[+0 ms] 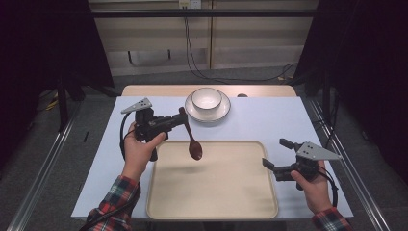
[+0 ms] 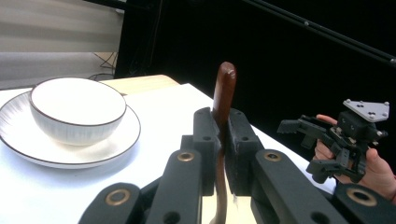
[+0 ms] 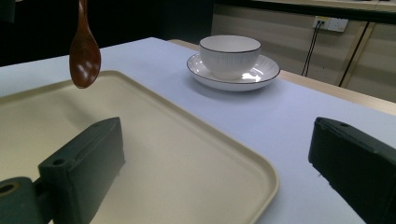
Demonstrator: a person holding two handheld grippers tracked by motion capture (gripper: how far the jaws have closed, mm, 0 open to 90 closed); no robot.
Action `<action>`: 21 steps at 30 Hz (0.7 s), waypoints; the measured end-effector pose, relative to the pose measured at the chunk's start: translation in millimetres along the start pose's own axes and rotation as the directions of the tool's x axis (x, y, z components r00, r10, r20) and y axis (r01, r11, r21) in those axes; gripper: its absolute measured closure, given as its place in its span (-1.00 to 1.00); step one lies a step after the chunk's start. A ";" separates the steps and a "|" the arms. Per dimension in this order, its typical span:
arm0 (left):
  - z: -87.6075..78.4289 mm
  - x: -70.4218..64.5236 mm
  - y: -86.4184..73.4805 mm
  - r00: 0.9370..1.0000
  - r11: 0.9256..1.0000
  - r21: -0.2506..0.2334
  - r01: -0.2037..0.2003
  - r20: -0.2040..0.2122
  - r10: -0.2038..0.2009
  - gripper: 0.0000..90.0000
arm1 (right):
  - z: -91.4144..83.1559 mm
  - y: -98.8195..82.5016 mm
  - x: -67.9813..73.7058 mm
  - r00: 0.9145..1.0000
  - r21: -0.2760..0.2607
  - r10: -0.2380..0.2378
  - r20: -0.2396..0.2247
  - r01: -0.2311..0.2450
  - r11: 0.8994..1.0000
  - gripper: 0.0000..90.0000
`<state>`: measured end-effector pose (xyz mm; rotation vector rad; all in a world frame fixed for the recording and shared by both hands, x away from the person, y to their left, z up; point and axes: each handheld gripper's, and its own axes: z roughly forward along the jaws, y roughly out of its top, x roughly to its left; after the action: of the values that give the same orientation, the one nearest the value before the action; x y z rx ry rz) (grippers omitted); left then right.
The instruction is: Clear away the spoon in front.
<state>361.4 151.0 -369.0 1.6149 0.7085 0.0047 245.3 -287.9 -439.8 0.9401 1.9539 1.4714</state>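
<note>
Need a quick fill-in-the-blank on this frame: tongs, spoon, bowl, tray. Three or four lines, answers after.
1. The left tongs are shut on the handle of a brown ____.
2. The white bowl sits on a ____.
3. The spoon's bowl end hangs above the beige ____.
4. The right tongs hold nothing and their jaws stand ____.

Missing words: spoon; plate; tray; open

The left gripper (image 2: 223,140) clamps its two black jaws on the brown spoon (image 2: 223,93), whose handle rises upright. Left of the spoon, a white bowl (image 2: 77,109) sits on a plate (image 2: 28,151). Right of the spoon, a hand (image 2: 373,168) holds the right gripper (image 2: 310,149), jaws apart.
</note>
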 end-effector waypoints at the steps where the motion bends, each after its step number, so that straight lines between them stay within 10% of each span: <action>1: 0.5 -0.6 -0.8 1.000 1.000 0.000 0.003 0.006 -0.003 0.88 | 0.0 0.2 0.2 1.000 -0.001 0.004 -0.002 -0.004 1.000 -0.93; 21: 2.5 -10.3 -22.7 0.997 0.999 0.032 0.037 0.062 -0.039 0.88 | 0.6 -0.2 0.9 1.000 0.003 0.002 -0.007 -0.002 1.000 -0.93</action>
<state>344.3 144.2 -385.9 1.6234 0.6934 -0.0848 245.2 -286.8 -440.2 0.9396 1.9614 1.4746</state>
